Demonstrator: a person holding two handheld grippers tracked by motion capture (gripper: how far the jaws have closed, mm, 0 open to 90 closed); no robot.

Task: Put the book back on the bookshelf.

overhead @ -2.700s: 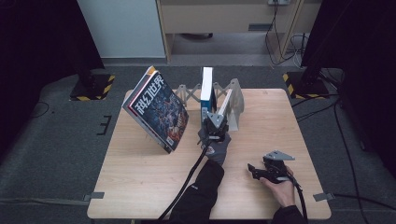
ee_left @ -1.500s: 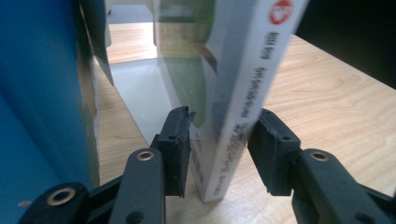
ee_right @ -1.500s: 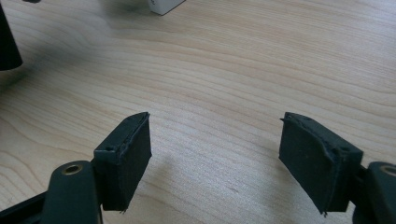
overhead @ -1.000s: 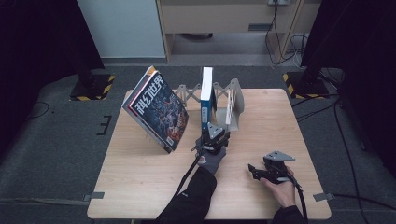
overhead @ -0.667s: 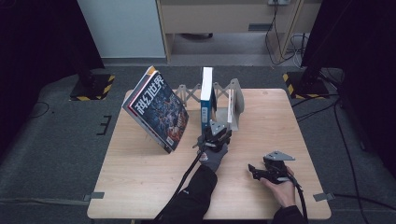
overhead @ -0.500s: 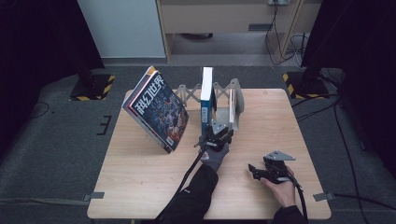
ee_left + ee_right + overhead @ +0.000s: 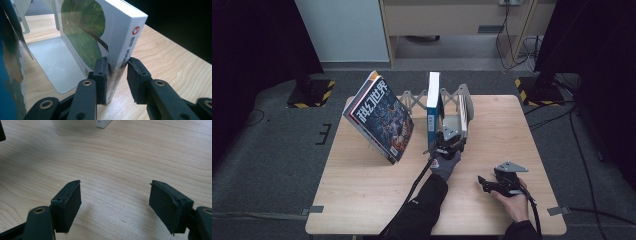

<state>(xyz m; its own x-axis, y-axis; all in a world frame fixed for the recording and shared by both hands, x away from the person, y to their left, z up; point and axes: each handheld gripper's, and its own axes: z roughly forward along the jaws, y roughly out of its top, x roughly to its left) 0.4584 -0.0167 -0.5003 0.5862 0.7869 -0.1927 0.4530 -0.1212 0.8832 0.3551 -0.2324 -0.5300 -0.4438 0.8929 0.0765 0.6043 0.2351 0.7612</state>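
- Work in hand: setting the upright white-spined book with the green cover [image 7: 117,42] into the light metal expanding book rack [image 7: 459,102] at the far middle of the pale wooden table [image 7: 362,200].
- Location of the book: it stands on its lower edge in the rack, spine toward the person, just right of the large glossy magazine with white characters on a dark cover [image 7: 379,117], which leans in the rack's left end.
- Left gripper [image 7: 117,75]: the jaws have just been opening. The spine sits between them; the left pad touches the cover, while a gap shows at the right pad. The grip reads as released.
- Change since 2.7 s ago: the left hand has drawn back slightly toward the person; the book has kept its place and stays upright.
- Meaning: the book appears placed. The next move is likely a straight withdrawal, without dragging the spine.
- Right gripper [image 7: 492,184]: rests on the table near the person, jaws wide apart, nothing between them.
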